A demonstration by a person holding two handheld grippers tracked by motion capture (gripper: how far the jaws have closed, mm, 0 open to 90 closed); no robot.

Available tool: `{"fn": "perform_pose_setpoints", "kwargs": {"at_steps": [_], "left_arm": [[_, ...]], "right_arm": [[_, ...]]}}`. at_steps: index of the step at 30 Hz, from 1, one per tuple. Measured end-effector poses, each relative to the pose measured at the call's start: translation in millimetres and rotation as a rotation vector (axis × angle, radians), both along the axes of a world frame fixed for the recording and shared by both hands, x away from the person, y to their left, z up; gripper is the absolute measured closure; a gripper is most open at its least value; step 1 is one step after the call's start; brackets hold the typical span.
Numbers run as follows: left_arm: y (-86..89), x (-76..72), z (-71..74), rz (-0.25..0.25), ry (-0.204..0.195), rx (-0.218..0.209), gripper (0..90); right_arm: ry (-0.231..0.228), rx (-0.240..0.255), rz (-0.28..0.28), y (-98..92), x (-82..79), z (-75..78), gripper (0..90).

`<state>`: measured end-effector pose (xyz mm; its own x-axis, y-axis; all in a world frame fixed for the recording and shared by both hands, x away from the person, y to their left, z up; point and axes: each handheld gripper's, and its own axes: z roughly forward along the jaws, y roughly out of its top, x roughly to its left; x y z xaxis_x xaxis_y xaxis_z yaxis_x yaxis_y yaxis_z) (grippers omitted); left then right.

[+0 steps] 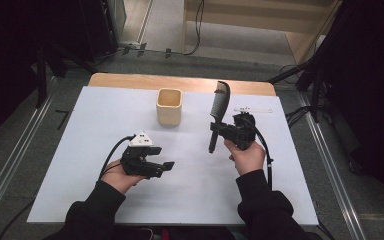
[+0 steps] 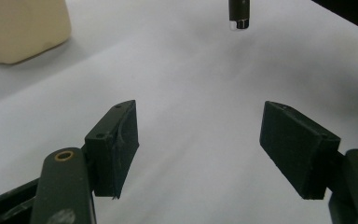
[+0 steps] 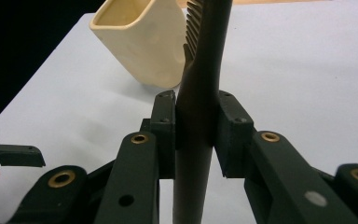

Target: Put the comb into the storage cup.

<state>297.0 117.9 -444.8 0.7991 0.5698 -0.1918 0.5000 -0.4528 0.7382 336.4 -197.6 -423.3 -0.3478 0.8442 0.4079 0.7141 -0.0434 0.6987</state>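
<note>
My right gripper (image 1: 215,129) is shut on the handle of a black comb (image 1: 219,107), held right of the table's middle. The comb stands nearly upright, its teeth end toward the far edge. In the right gripper view both pads (image 3: 164,126) press the comb's handle (image 3: 200,93), with the cream square cup (image 3: 142,37) behind it. The cup (image 1: 169,106) stands upright at the back centre, left of the comb. My left gripper (image 1: 166,169) hovers low at the front left, open, with nothing between its jaws (image 2: 198,140). Ahead of it are the comb's handle tip (image 2: 238,14) and the cup (image 2: 23,28).
A white sheet (image 1: 105,125) covers the wooden table. A small white strip (image 1: 252,109) lies at the back right, beside the comb. Metal rails (image 1: 10,165) and cables run along the floor on both sides. One jaw of the left gripper (image 3: 18,155) appears at the right gripper view's left edge.
</note>
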Motion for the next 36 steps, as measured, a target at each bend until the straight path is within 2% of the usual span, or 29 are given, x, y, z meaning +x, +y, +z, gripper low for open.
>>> {"fn": "perform_pose_setpoints", "kwargs": {"at_steps": [12, 36], "left_arm": [[17.0, 0.5, -0.6, 0.033, 0.022, -0.02, 28.4], [52.8, -3.2, -1.2, 0.093, 0.027, -0.007, 28.4]], "right_arm": [[-0.007, 0.004, 0.038, 11.0, 4.6, 0.2, 70.0], [-0.03, -0.006, 0.08, 26.2, 7.2, 1.6, 70.0]]}}
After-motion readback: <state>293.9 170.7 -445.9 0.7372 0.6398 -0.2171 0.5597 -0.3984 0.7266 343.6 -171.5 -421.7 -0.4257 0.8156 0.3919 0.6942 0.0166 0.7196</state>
